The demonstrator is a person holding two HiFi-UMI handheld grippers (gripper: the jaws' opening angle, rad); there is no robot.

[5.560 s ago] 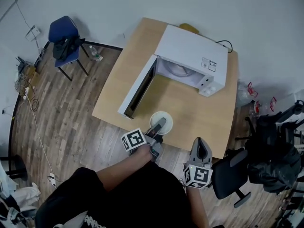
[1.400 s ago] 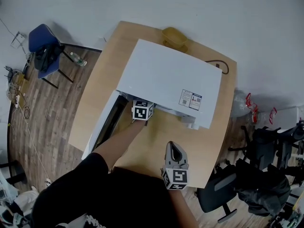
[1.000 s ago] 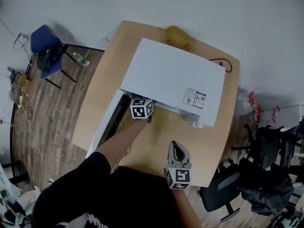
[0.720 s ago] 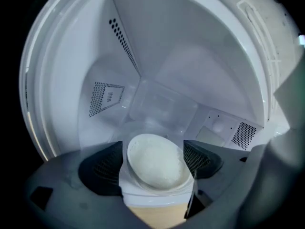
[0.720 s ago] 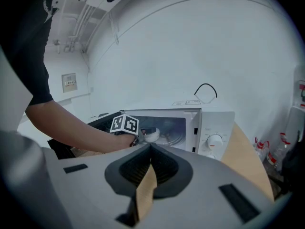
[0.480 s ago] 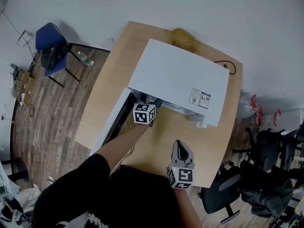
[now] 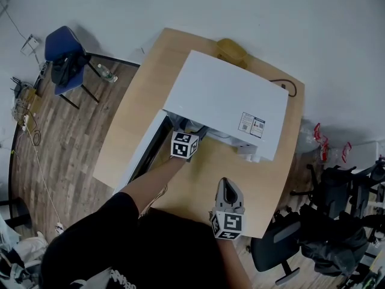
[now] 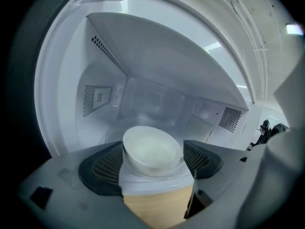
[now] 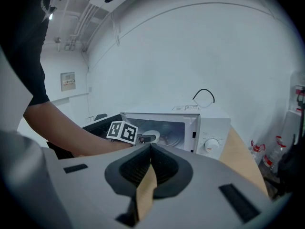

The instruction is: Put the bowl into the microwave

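Left gripper (image 8: 153, 156): jaws spread wide, at microwave (image 7: 225, 104) mouth. Bowl (image 8: 152, 146) upright on microwave floor, framed between jaw tips; contact unclear. Right gripper (image 9: 150, 149): jaws pressed together, empty, over table (image 7: 144, 95) in front of microwave, apart from it. Door (image 7: 141, 155) open at microwave's left.

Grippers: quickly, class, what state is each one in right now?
Left gripper: open; the bowl sits ungripped between its jaws, inside the microwave.
Right gripper: shut, holding nothing.
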